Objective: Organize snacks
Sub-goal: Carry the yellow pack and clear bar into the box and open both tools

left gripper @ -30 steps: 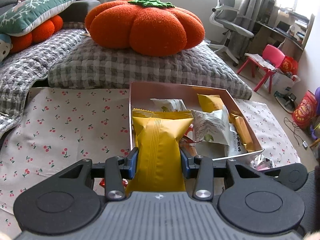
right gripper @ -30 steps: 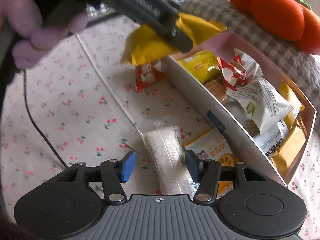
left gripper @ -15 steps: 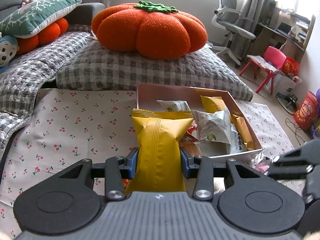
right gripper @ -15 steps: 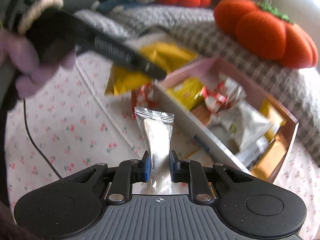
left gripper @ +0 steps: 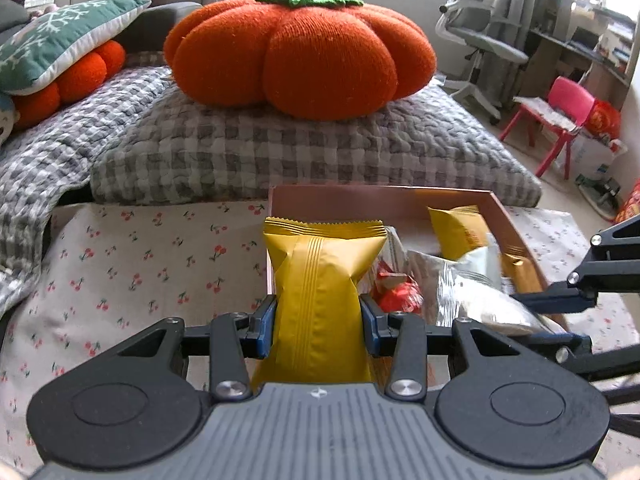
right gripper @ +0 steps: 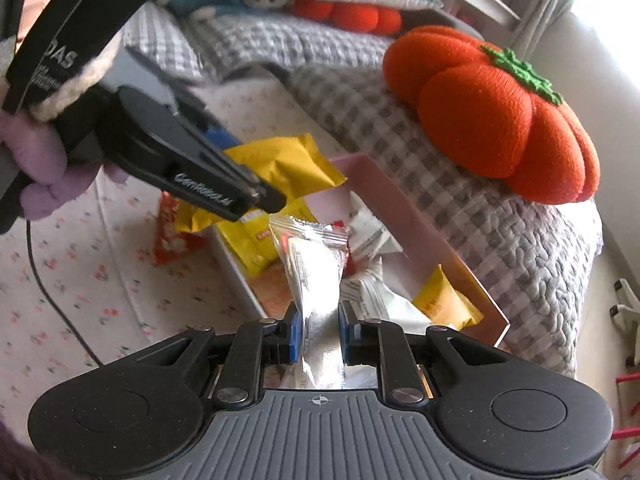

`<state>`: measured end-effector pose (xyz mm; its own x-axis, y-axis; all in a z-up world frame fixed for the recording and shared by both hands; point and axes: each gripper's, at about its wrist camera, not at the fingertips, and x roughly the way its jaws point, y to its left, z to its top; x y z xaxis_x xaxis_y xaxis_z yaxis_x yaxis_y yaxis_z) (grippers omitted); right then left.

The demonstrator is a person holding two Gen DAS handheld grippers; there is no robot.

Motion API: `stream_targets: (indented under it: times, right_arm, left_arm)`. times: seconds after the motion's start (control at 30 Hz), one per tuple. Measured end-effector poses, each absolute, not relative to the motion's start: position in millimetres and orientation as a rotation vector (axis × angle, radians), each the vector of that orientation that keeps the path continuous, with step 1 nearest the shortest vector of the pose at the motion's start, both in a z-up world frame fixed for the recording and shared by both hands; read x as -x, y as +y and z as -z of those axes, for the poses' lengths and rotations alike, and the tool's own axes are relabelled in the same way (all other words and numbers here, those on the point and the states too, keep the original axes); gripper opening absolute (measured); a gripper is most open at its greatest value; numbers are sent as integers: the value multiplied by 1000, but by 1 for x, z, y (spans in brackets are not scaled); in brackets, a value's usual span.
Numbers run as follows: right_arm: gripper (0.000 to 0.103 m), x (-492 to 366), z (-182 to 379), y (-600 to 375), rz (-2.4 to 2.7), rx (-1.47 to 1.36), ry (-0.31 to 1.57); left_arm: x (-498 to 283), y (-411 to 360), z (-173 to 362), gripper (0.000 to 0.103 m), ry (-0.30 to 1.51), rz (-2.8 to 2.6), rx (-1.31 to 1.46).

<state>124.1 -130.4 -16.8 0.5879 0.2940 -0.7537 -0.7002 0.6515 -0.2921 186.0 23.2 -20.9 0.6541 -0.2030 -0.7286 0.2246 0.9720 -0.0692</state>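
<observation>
Snacks: we see most already in the pink box [left gripper: 516,236]; one red packet [right gripper: 168,236] lies outside on the cherry-print cloth [left gripper: 132,264].
Left gripper [left gripper: 318,330]: clamped on a yellow packet [left gripper: 320,304], held upright over the box's near-left corner (likely for dropping in).
Right gripper [right gripper: 319,334]: pinching a clear-wrapped bar [right gripper: 316,276] above the box, lifted clear of the wall.

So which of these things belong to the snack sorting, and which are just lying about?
Part of the job: yellow packet in the left gripper; clear packet in the right gripper; pink box; red packet.
Lying about: pumpkin cushion; office chair; pink chair.
</observation>
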Motion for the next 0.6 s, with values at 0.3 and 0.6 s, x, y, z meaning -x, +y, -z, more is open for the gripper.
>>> stream_targets:
  times: [0.3,0.6]
  right_arm:
    - [19,-145,41,-133,-647,691,819]
    - [20,-163,49,-142,-567,620,825]
  left_arm:
    - [-214,1,35,38,855,238,-87]
    - [-230,-2,38,39,827,227,-91]
